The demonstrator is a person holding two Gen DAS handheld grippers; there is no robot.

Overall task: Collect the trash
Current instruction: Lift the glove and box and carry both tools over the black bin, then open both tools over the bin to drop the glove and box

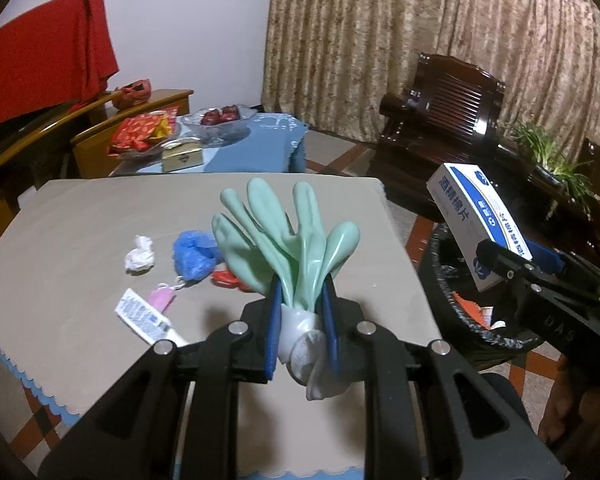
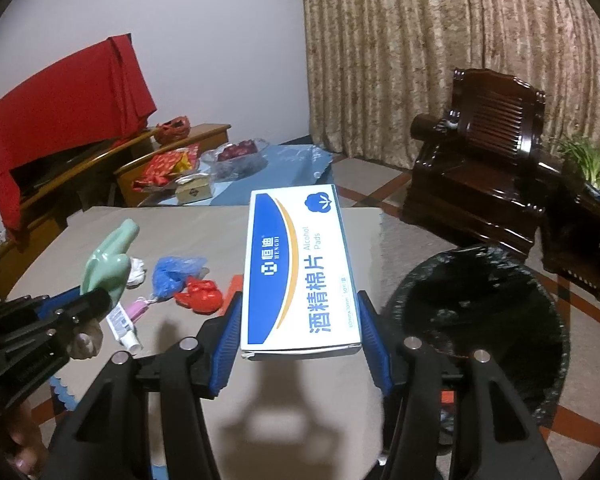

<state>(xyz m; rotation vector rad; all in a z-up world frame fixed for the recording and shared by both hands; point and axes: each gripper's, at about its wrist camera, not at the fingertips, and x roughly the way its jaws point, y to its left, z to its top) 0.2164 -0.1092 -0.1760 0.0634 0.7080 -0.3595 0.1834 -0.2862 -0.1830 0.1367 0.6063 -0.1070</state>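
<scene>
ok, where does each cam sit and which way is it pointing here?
Left wrist: rides the left gripper, looking forward over the table; its fingers clamp a green glove; the right gripper shows at right.
Right wrist: rides the right gripper, facing the same way; it holds a box of alcohol pads; the left gripper shows at left.
Shared: table, glove, box, black-lined trash bin, blue plastic wad.

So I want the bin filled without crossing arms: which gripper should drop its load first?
Right. The right gripper holds the alcohol pads box beside the black-lined bin; the left gripper, clamping the green glove, sits farther away over the table.
</scene>
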